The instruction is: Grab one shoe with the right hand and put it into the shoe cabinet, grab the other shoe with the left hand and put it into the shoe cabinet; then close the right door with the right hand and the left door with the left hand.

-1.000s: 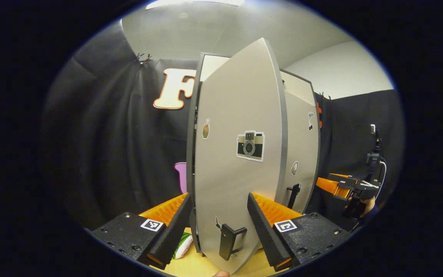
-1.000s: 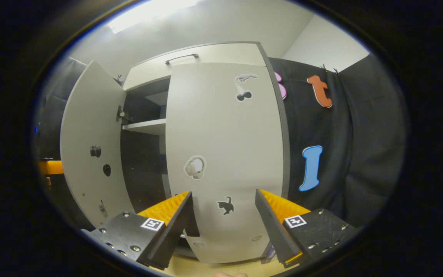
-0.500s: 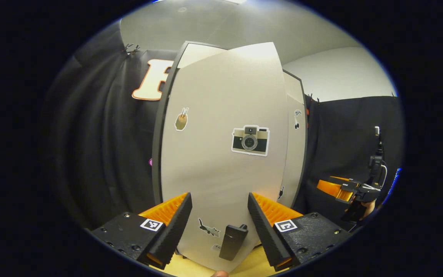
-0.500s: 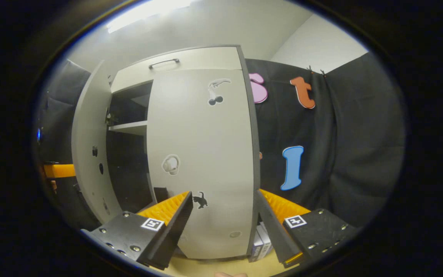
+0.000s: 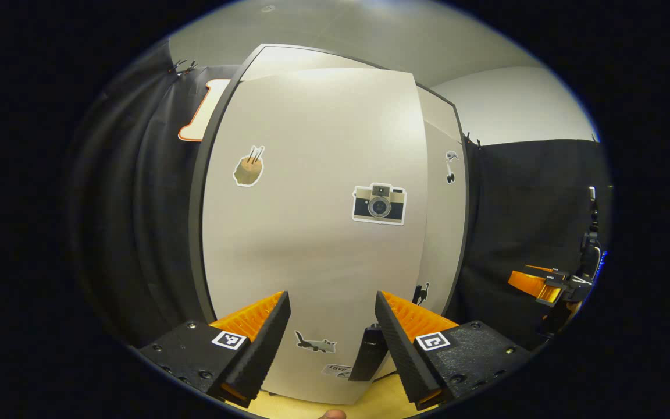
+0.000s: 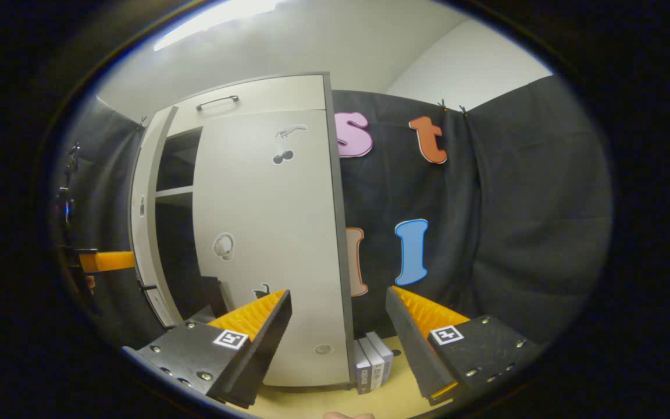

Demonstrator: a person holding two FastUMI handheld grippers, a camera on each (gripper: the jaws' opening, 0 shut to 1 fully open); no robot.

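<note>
Evidently, with the left door (image 5: 312, 233) nearly shut against the shoe cabinet (image 6: 265, 93) and the left gripper (image 5: 332, 337) held with fingers spread around nothing, a rebound ajar is risked if it is released before latching, the right door (image 6: 265, 233) being already closed.

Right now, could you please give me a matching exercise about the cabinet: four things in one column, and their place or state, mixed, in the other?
Things:
1. right door
2. left door
3. books
4. camera sticker

Place or state:
a. on the left door
b. ajar
c. shut
d. standing beside the cabinet

Pairs: 1-c, 2-b, 3-d, 4-a.
</note>
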